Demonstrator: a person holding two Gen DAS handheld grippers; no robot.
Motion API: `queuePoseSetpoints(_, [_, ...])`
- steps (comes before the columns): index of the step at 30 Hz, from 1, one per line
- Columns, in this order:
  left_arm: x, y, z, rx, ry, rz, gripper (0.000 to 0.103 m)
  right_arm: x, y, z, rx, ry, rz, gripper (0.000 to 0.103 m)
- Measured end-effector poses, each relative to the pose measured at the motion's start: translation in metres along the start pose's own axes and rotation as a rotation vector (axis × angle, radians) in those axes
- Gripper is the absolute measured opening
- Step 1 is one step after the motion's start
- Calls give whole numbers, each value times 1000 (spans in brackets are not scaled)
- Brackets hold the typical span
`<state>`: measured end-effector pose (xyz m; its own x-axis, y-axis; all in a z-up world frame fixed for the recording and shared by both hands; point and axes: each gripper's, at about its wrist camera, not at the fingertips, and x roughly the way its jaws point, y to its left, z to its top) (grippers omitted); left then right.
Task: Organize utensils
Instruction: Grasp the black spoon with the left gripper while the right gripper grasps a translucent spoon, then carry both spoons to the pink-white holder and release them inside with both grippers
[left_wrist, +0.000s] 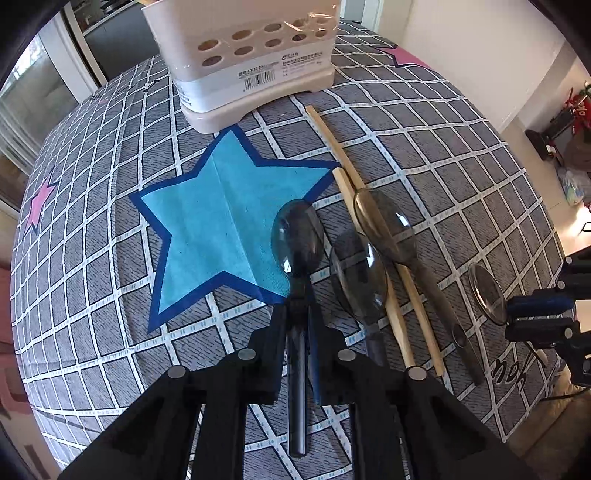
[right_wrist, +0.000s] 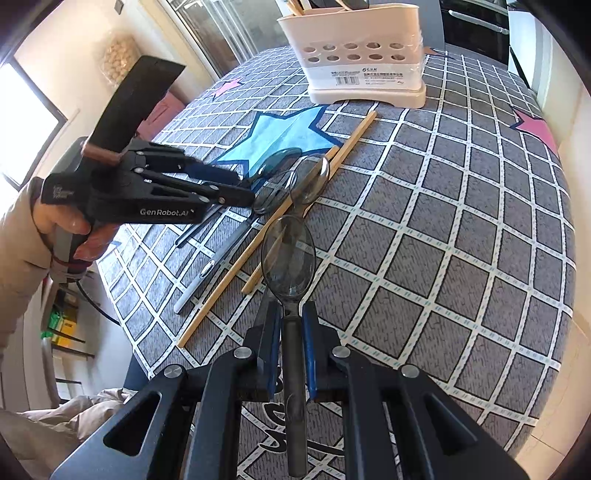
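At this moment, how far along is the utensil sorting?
Done: the white holder already has a few utensils standing in it. In hand: the left gripper is shut on a smoky plastic spoon, and the right gripper on another spoon. Left: two more spoons and two wooden chopsticks lie on the checked cloth.

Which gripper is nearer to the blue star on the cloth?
Left. The left gripper holds a spoon over the blue star's edge; the right gripper is farther off, beyond the chopsticks.
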<state>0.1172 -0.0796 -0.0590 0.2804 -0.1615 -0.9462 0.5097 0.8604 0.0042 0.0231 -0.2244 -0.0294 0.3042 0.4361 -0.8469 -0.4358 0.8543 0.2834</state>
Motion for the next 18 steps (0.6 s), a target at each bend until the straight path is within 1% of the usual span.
queuePoseSetpoints(3, [-3, -2, -4, -31, -44, 10, 42, -2, -2, 2, 5, -4, -8, 13])
queuePoseSetpoints(5, [-8, 2, -13, -84, -92, 2, 42, -4, -3, 3, 11, -7, -6, 13])
queuePoseSetpoints(10, [-31, 14, -33, -225, -239, 4, 42, -6, -9, 8, 32, -12, -2, 13])
queuePoseSetpoints(12, [-44, 19, -39, -284, -310, 13, 42, -8, -10, 10, 42, -21, -3, 13])
queuePoseSetpoints(13, [-46, 23, -41, -298, -328, 14, 42, -10, -11, 12, 50, -29, 0, 13])
queuePoseSetpoints(15, [-59, 26, -44, -344, -393, 21, 42, -15, -12, 16, 64, -49, 2, 13])
queuePoseSetpoints(18, [-78, 32, -48, -377, -469, 34, 42, -22, -12, 24, 74, -86, -1, 13])
